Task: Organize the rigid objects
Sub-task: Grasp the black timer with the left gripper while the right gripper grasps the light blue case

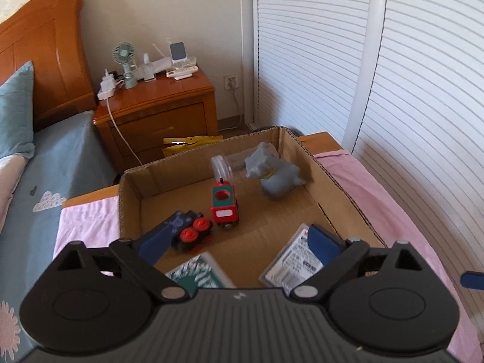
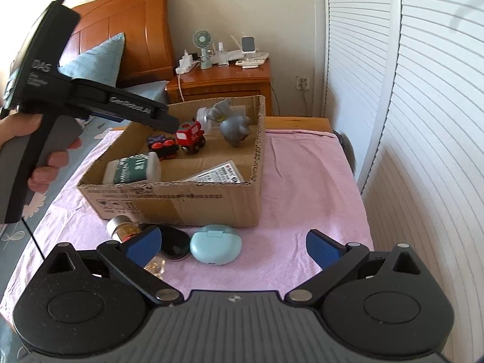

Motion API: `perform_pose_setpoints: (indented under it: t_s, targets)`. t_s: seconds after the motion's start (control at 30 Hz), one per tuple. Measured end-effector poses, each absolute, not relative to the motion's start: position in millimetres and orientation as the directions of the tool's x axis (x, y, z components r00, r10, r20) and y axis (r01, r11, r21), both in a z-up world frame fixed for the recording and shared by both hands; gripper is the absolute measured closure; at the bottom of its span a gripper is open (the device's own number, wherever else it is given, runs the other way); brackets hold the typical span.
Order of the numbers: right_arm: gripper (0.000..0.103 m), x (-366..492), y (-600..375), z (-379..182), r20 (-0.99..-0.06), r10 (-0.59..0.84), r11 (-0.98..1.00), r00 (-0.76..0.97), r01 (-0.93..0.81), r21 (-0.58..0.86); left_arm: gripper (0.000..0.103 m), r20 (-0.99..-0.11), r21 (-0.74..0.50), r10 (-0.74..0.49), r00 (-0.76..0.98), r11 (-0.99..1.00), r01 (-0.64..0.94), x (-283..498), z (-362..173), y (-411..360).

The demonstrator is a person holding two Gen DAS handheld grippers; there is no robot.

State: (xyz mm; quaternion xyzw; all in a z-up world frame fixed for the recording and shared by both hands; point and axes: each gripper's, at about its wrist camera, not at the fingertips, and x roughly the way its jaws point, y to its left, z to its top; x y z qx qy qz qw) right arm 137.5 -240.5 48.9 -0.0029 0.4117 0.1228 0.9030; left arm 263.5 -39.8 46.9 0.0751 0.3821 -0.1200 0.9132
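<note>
**Box on a pink cloth, both grippers spread**

Bedroom: a wooden headboard [image 2: 133,27] and blue pillow [image 2: 95,60] at the left, a nightstand [image 2: 224,81] behind, louvred doors [image 2: 423,121] along the right. Pink cloth [image 2: 302,187] covers the table, with bare cloth between the box and the right-hand table edge.

Inside the open cardboard box [image 2: 181,202], left to right: a green-labelled pack [image 2: 133,169] near the front wall, a dark toy car with red wheels [image 2: 161,146], a red train [image 2: 190,136], a white printed card [image 2: 217,177], and a grey toy animal [image 2: 233,128] beside a clear jar [image 2: 205,115] at the back (the jar lies on its side).

In front of the box, on the cloth: a small brown bottle [image 2: 121,227], a dark oval case [image 2: 174,243], and a pale blue case [image 2: 215,243] touching it.

The left gripper [image 1: 239,242] hangs over the box's near half, jaws spread and holding nothing. The right gripper [image 2: 233,245] hovers low over the cases, jaws spread too.
</note>
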Motion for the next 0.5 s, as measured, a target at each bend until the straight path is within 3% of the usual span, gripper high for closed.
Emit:
perform_pose_setpoints:
  t_s: [0.5]
  targets:
    - [0.0, 92.2, -236.2, 41.6, -0.735, 0.259, 0.959, 0.627, -0.259, 0.116, 0.003, -0.728, 0.077, -0.053, 0.684, 0.984, 0.158, 152.6, 28.7, -22.5]
